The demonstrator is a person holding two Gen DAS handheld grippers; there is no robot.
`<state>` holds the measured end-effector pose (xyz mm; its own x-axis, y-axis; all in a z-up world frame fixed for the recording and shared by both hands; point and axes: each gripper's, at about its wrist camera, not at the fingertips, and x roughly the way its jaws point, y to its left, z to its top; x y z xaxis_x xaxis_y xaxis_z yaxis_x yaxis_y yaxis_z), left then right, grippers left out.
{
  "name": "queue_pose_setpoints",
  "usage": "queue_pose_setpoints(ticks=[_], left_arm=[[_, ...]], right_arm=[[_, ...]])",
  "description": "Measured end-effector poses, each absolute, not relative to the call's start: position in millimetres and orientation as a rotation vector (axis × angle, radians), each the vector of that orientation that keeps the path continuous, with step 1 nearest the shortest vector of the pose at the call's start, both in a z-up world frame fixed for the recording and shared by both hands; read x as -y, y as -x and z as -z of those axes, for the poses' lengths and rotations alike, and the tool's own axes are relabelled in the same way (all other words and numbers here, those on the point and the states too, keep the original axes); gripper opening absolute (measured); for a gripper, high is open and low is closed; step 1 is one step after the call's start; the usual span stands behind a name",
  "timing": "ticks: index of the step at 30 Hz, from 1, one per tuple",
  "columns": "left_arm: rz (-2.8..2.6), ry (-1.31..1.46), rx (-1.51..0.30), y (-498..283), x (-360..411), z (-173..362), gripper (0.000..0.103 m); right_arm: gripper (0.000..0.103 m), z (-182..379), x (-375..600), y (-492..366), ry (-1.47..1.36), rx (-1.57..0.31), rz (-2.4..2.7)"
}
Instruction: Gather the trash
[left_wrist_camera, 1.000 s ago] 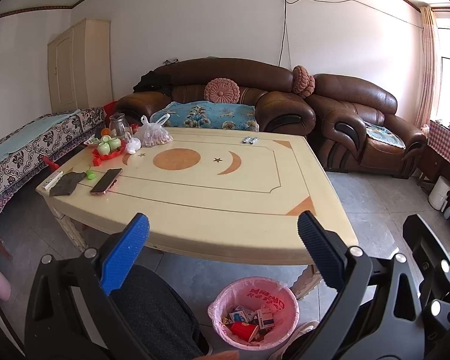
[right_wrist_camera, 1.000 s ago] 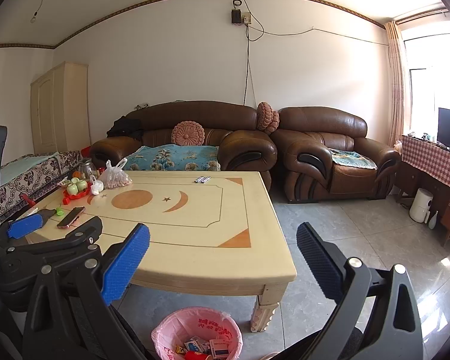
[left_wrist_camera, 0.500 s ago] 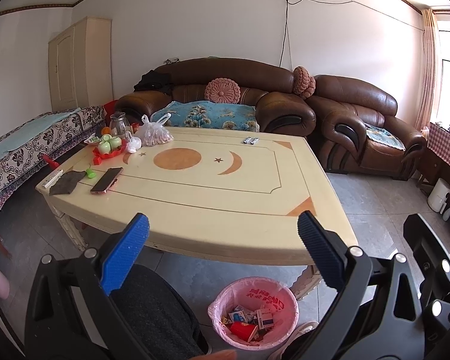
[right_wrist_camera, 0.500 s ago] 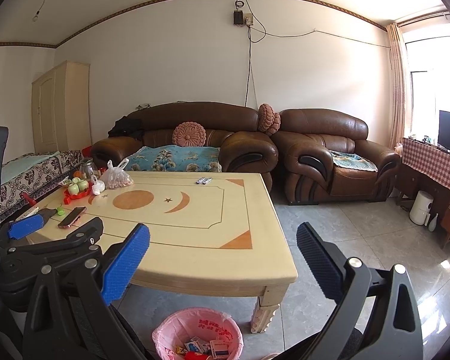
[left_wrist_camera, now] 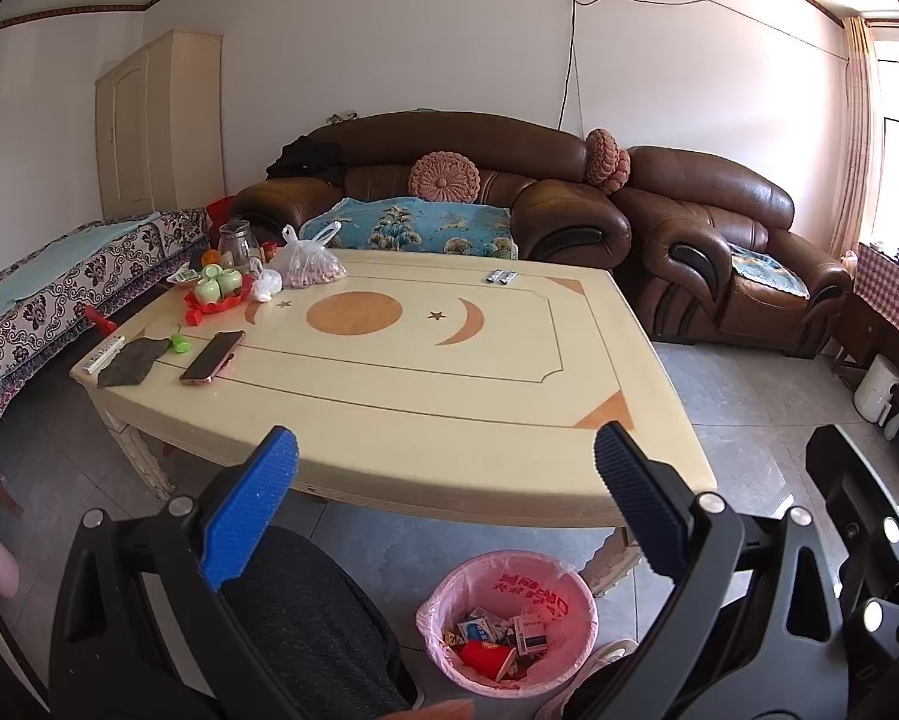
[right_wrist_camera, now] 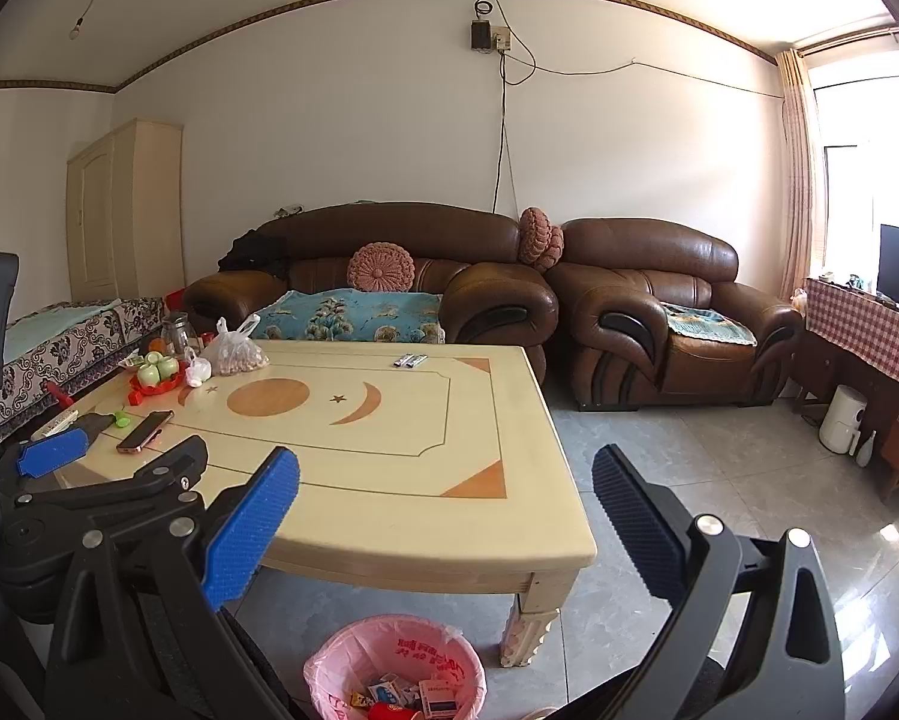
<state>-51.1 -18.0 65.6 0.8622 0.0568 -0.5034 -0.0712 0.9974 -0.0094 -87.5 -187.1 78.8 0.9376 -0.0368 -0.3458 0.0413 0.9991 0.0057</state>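
Note:
A pink-lined trash bin (left_wrist_camera: 509, 624) (right_wrist_camera: 395, 669) stands on the floor in front of the cream table (left_wrist_camera: 401, 372) (right_wrist_camera: 389, 456), holding small boxes and a red cup. My left gripper (left_wrist_camera: 443, 504) is open and empty, held above the bin at the table's near edge. My right gripper (right_wrist_camera: 446, 516) is open too, with nothing between its blue fingers (right_wrist_camera: 251, 528). The left gripper's body (right_wrist_camera: 89, 498) shows at the left of the right wrist view. Two small packets (left_wrist_camera: 502, 277) (right_wrist_camera: 410, 361) lie at the table's far edge.
On the table's left end are a phone (left_wrist_camera: 212, 349), a dark cloth (left_wrist_camera: 132, 361), a remote (left_wrist_camera: 102, 354), a red tray of green cups (left_wrist_camera: 218, 291) and a plastic bag (left_wrist_camera: 308, 264). Brown sofas (left_wrist_camera: 449, 198) stand behind. A dark-clothed leg (left_wrist_camera: 305, 618) is at the lower left.
Both views have drifted very slightly; the grippers stay open and nothing on the table or in the bin has moved.

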Motion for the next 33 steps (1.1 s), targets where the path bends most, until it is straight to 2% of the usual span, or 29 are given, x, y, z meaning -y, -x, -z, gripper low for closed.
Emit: queue_pose_setpoints(ticks=[33], left_arm=[[-0.07, 0.014, -0.497, 54.5, 15.7, -70.2, 0.097]], right_arm=[[0.096, -79.9, 186.0, 83.6, -0.003, -0.355, 0.044]])
